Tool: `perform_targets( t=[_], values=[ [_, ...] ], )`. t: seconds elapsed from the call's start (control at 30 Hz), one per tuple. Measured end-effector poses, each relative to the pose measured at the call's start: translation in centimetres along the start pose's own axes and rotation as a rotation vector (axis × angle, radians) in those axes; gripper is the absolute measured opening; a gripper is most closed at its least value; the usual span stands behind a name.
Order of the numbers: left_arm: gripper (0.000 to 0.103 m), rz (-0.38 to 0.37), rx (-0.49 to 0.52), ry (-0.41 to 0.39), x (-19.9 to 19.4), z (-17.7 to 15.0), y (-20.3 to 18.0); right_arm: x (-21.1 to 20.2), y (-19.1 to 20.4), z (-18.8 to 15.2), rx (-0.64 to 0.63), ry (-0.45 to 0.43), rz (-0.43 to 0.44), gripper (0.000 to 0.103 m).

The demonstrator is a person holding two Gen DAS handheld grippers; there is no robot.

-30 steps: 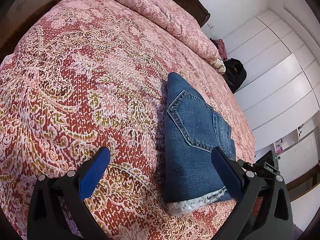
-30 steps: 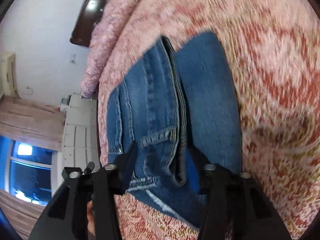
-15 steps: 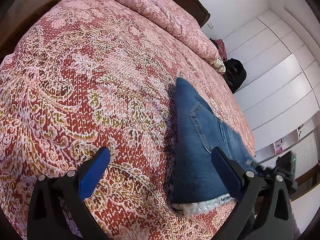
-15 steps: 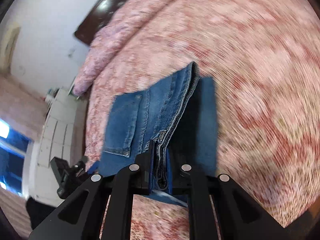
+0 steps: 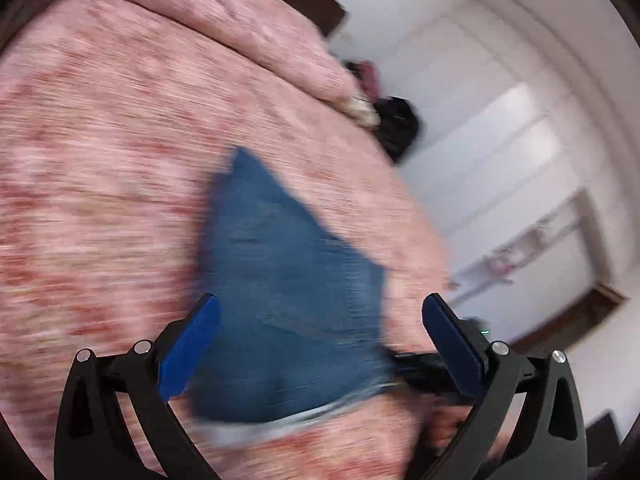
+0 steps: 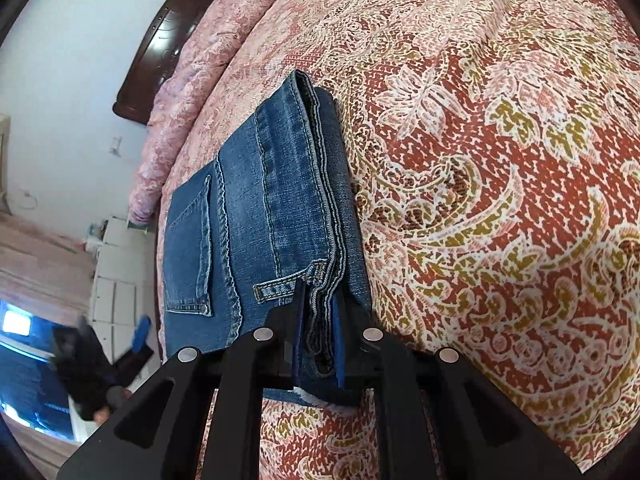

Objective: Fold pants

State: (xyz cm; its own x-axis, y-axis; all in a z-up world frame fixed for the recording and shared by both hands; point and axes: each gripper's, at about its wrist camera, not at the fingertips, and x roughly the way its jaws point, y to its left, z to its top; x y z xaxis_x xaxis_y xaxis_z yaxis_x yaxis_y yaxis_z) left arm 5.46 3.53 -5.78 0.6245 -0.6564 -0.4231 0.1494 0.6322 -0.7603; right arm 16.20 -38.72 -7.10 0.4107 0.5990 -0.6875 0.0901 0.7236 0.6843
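Blue pads of right hand-held gripper [image 6: 318, 334] pinched narrow on stacked waistband edge of folded pants [image 6: 256, 224], denim layers clamped between them. Black finger [image 6: 248, 364] arms fanned out at bottom of right wrist view. Pants folded into compact rectangle, flat on bed [image 6: 500, 160], near edge lifted slightly into the grip. Back pocket [image 6: 192, 248] facing up on left part of the fold; belt loop [image 6: 280, 286] just beside the gripped seam. Frayed pale hem visible below the pads. Red, pink and olive paisley bedspread under and to the right of the pants. Rolled pink blanket [image 6: 192, 76] beyond, along head of bed, against dark wooden headboard [image 6: 156, 52]. White drawer unit [image 6: 116, 272] past the bed's side edge.

Left hand-held gripper [image 5: 316, 344] spread wide, holding nothing, blue pads either side of the pants [image 5: 288, 288] without contact. Left wrist view heavily motion-blurred; denim detail not readable. Same gripper seen small and blurred at lower left of right wrist view [image 6: 100, 364], off the bed's edge, apart from the pants. Pants lying near the bed's side edge in left wrist view, pale hem nearest the camera. Pink blanket [image 5: 224, 28] farther back, dark bag [image 5: 396, 124] beyond the bed, white wardrobe doors [image 5: 512, 152] at rear.
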Motion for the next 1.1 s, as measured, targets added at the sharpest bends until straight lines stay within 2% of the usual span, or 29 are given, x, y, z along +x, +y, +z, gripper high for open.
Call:
perform_targets(
  t=[0.03, 0.07, 0.17, 0.23, 0.27, 0.33, 0.4, 0.47, 0.5, 0.57, 0.63, 0.7, 0.73, 0.8, 0.93, 1.1],
  values=[
    [0.101, -0.030, -0.006, 0.026, 1.3, 0.2, -0.3, -0.1, -0.2, 0.0, 0.007, 0.001, 0.007, 0.009],
    [0.101, -0.028, -0.014, 0.055, 2.6, 0.3, -0.2, 0.1, 0.0, 0.1, 0.013, 0.001, 0.011, 0.009],
    [0.100, 0.028, -0.058, 0.123, 5.4, -0.3, 1.9, 0.2, -0.1, 0.1, 0.020, 0.002, 0.024, 0.009],
    [0.098, -0.004, -0.097, 0.106, 5.5, -0.5, 4.0, 0.0, -0.3, 0.1, 0.021, 0.004, 0.027, 0.010],
    [0.093, -0.006, -0.122, 0.103, 5.4, -0.4, 4.4, -0.2, -0.4, 0.0, 0.025, 0.006, 0.027, 0.011],
    [0.092, -0.009, -0.154, 0.114, 5.2, -0.2, 4.7, -0.5, -0.5, -0.1, 0.061, 0.017, 0.032, 0.013],
    [0.096, 0.040, -0.084, 0.137, 4.8, -0.3, 3.2, -1.6, -0.7, -0.3, 0.129, 0.027, 0.029, 0.016],
    [0.101, 0.139, 0.040, 0.158, 4.2, -0.9, 1.2, -3.2, -0.3, -0.5, 0.123, 0.010, 0.007, 0.019],
    [0.101, 0.162, 0.122, 0.166, 3.7, -1.7, 0.0, -4.0, 0.1, -0.5, 0.107, -0.006, 0.007, 0.019],
    [0.101, 0.168, 0.208, 0.183, 2.8, -2.9, -1.3, -5.2, 1.2, 0.2, 0.082, -0.028, 0.043, 0.019],
    [0.101, 0.196, 0.280, 0.205, 2.6, -4.3, -2.0, -4.9, 3.3, 1.6, 0.039, -0.015, 0.103, 0.019],
    [0.101, 0.225, 0.330, 0.213, 3.0, -4.9, -1.9, -2.9, 7.5, 3.5, -0.061, 0.028, 0.169, 0.021],
    [0.101, 0.232, 0.334, 0.214, 3.1, -4.9, -1.8, -1.8, 9.1, 3.9, -0.097, 0.056, 0.186, 0.042],
    [0.101, 0.251, 0.350, 0.214, 3.4, -4.9, -1.5, 1.7, 13.6, 5.0, -0.216, 0.117, 0.174, 0.070],
    [0.101, 0.285, 0.412, 0.218, 4.2, -5.7, -2.2, 8.2, 20.2, 5.5, -0.414, 0.219, 0.114, 0.070],
    [0.101, 0.272, 0.397, 0.215, 4.3, -5.8, -2.0, 14.1, 22.8, 6.3, -0.438, 0.294, 0.063, 0.066]
  ],
)
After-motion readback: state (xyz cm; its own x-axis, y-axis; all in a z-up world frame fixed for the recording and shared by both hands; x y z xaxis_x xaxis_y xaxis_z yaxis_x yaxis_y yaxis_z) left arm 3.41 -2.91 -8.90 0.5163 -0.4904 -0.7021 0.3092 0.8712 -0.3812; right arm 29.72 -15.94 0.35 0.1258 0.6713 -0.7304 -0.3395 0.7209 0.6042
